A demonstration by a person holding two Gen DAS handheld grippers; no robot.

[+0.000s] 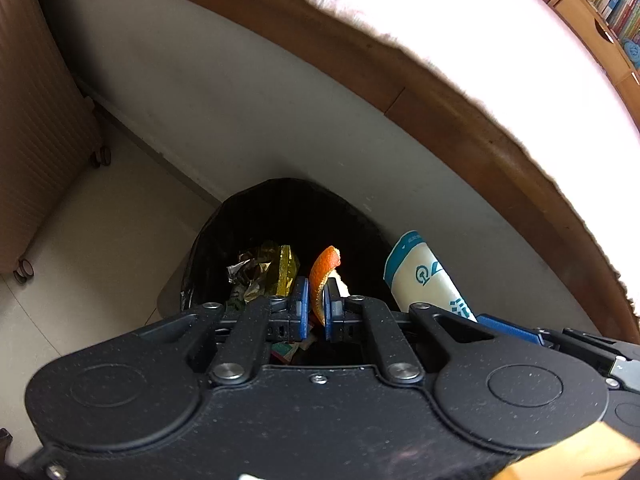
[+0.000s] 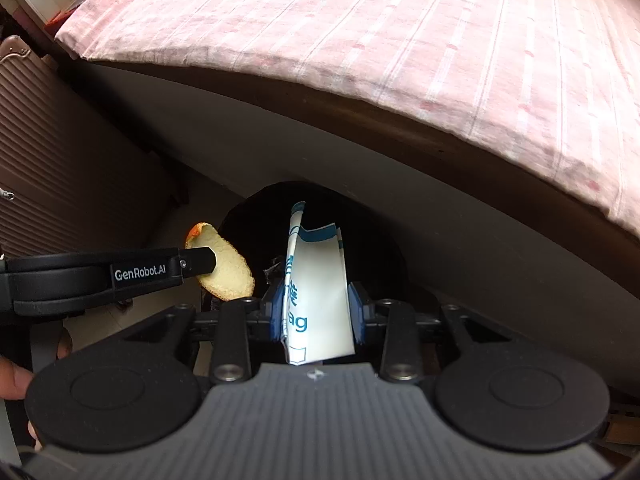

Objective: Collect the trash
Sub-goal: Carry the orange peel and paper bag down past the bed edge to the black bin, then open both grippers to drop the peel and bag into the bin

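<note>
1. Pointing steeply down in the left wrist view, the left hand-held gripper pinches an orange peel between its blue pads, pressed nearly together; the peel hangs over the open bin, lined in black, where wrappers already lie. The bin stands on the floor against the bed. A white and blue bag shows at the right, held by the right hand-held gripper.

2. Tilted steeply down too in the right wrist view, the right hand-held gripper clamps the bag, folded upright, over the bin. At the left, the left hand-held gripper reaches in level, holding the peel above the bin's edge. A suitcase stands beyond; fingertips show at the left edge.
</note>
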